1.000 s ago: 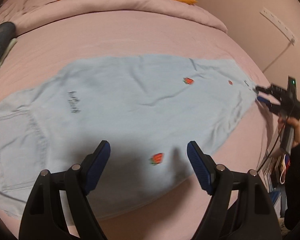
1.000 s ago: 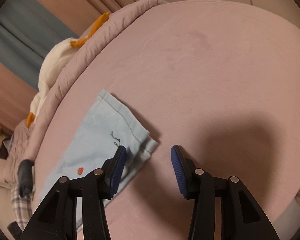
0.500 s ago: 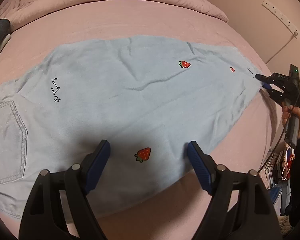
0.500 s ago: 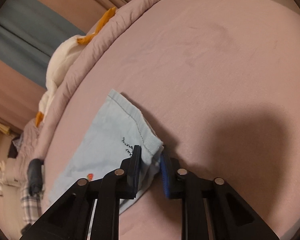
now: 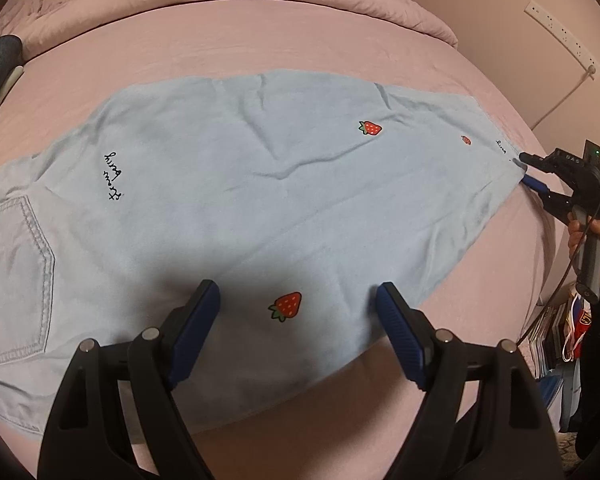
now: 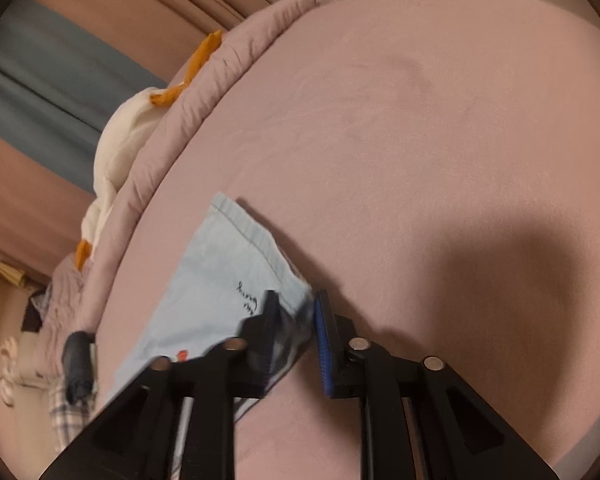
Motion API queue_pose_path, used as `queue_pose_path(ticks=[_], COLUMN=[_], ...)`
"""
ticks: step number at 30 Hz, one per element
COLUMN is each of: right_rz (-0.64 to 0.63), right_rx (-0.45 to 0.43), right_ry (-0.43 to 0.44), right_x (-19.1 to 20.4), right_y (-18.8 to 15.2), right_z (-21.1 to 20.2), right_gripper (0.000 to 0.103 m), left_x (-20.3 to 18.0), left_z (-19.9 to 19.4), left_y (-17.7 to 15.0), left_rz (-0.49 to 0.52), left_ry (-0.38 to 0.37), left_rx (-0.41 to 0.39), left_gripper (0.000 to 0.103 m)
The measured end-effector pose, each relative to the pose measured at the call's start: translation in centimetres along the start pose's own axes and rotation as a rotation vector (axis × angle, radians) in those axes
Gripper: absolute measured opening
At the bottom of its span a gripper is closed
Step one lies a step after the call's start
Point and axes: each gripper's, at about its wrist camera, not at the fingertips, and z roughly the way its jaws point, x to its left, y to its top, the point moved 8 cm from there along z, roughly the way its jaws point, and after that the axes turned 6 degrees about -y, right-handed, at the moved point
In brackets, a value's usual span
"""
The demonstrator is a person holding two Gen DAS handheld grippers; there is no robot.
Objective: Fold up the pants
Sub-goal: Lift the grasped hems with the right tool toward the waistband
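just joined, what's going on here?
A person with a handheld gripper in each hand is folding light blue pants with strawberry prints, spread flat on a pink bed. The right gripper is at the hem corner of the leg; its jaws are opening, with the cloth edge between them but a gap at the blue pad. The left gripper hovers wide open over the near edge of the pants, holding nothing. No fold made yet.

Pink bed sheet (image 5: 284,32), white-and-orange plush toy (image 6: 120,140), power strip (image 5: 562,36)
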Motion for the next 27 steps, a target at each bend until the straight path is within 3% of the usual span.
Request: queue_pose_path(ticks=[4, 11, 13, 14, 15, 21, 27], right_rz=[0.019, -0.023, -0.021, -0.008, 0.018, -0.032, -0.262], right_rx=[0.019, -0.008, -0.022, -0.016, -0.007, -0.07, -0.155], right_ry=[0.036, 0.018, 0.022, 0.024, 0.046, 0.032, -0.036], right_x=[0.5, 2.0, 2.0, 1.8, 1.6, 3.7, 8.9], right_y=[-0.5, 0.2, 0.3, 0.2, 0.1, 0.1, -0.8], right_z=[0.3, 1.8, 2.2, 2.4, 2.6, 0.4, -2.2], right_gripper=[0.053, 0.055, 0.044, 0.027, 0.021, 0.019, 0.018], left_x=[0.0, 0.1, 0.1, 0.2, 0.2, 0.3, 0.7], left_z=[0.1, -0.1, -0.2, -0.3, -0.3, -0.6, -1.4], left_y=[0.0, -0.1, -0.1, -0.1, -0.2, -0.2, -0.3], left_rz=[-0.002, -0.004, -0.006, -0.008, -0.01, -0.019, -0.056], left_ry=[-0.004, -0.019, -0.026, -0.032, -0.036, -0.069, -0.124], left_rx=[-0.003, -0.008, -0.011, -0.012, -0.013, -0.02, -0.039], left_gripper=[0.082, 0.082, 0.082, 0.082, 0.082, 0.082, 0.082])
